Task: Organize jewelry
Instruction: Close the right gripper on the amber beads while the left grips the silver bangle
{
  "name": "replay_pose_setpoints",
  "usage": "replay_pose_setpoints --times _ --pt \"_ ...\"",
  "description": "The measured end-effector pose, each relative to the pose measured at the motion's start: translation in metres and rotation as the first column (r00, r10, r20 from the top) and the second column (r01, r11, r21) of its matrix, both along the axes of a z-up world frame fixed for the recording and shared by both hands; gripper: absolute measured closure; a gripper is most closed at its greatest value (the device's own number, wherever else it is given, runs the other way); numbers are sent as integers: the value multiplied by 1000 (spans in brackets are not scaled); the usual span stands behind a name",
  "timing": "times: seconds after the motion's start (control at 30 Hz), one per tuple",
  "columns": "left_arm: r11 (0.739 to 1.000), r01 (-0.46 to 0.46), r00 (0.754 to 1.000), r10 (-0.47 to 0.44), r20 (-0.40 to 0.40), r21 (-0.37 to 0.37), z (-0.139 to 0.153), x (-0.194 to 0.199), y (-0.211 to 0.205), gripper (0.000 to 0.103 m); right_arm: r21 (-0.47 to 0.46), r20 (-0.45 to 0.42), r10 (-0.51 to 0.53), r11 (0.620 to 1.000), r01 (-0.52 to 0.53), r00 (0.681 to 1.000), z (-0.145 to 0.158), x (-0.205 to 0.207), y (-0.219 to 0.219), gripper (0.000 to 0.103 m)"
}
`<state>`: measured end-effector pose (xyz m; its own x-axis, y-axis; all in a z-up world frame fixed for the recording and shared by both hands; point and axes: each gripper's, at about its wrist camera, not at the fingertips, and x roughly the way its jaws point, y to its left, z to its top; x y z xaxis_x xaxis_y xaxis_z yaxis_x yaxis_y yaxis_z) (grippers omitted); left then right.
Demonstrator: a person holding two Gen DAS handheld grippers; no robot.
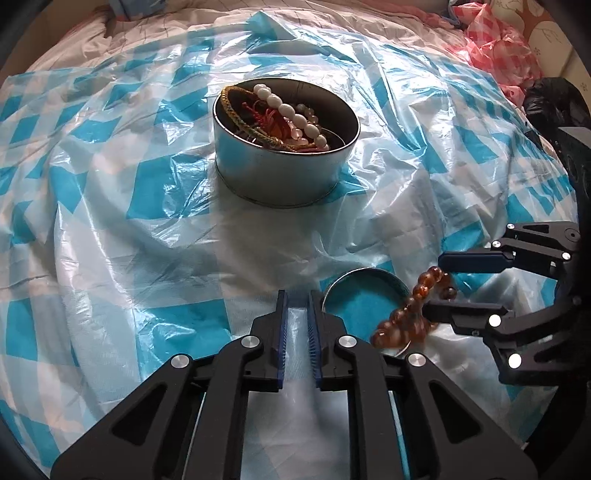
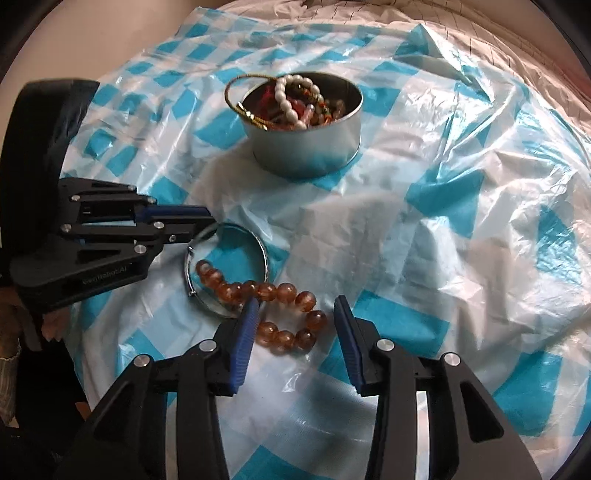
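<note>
A round metal tin (image 1: 284, 173) (image 2: 306, 144) stands on the blue-and-white plastic sheet, holding a white bead bracelet (image 1: 291, 110), a gold braided band and red pieces. An amber bead bracelet (image 2: 280, 314) (image 1: 413, 310) lies partly over a thin silver bangle (image 2: 236, 236) (image 1: 369, 275). My right gripper (image 2: 297, 314) (image 1: 439, 284) is open, its fingers either side of the amber beads. My left gripper (image 1: 297, 299) (image 2: 205, 218) has a narrow gap between its pads, holds nothing, and sits just left of the bangle.
The crinkled checked sheet (image 1: 129, 206) covers a bed with white quilted bedding (image 2: 461, 33). A crumpled pink checked plastic bag (image 1: 495, 51) and a black object (image 1: 554, 107) lie at the far right.
</note>
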<state>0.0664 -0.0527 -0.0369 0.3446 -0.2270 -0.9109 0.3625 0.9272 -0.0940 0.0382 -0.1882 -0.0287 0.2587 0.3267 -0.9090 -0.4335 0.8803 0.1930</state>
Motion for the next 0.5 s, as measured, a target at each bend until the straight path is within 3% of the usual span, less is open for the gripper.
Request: replay_pose_setpoints --times 0.03,0.07,0.1,0.13,0.23,0.33,0.47,0.5 --pt "1000 9 1000 -9 6 8 -1 -1 -3 91 -2 -2 6 1000 -6 1000 -1 0 1 63" --pt "999 26 1000 -26 16 20 -2 -3 -6 89 -6 -3 14 1000 -14 1000 -2 -1 2 71" --pt "999 35 999 -36 22 27 -1 -4 -8 90 -21 -3 23 1000 -23 1000 -4 -2 3 86" --pt "998 46 998 -47 29 37 -1 -5 -10 90 -29 -6 28 999 -29 1000 -6 -2 3 91" --pt "997 66 997 -68 38 42 1 -7 -14 90 -19 -4 29 999 -29 1000 -4 -2 2 91" --pt "999 30 999 -29 43 -23 11 -5 -5 88 6 3 12 1000 -12 1000 1 -1 -1 91" --pt "997 39 998 -36 47 -64 15 -6 -4 64 0 8 8 1000 -8 1000 3 -2 -4 91" --pt "997 51 998 -49 45 -53 12 -7 -7 63 0 8 6 1000 -6 1000 4 -1 -5 91"
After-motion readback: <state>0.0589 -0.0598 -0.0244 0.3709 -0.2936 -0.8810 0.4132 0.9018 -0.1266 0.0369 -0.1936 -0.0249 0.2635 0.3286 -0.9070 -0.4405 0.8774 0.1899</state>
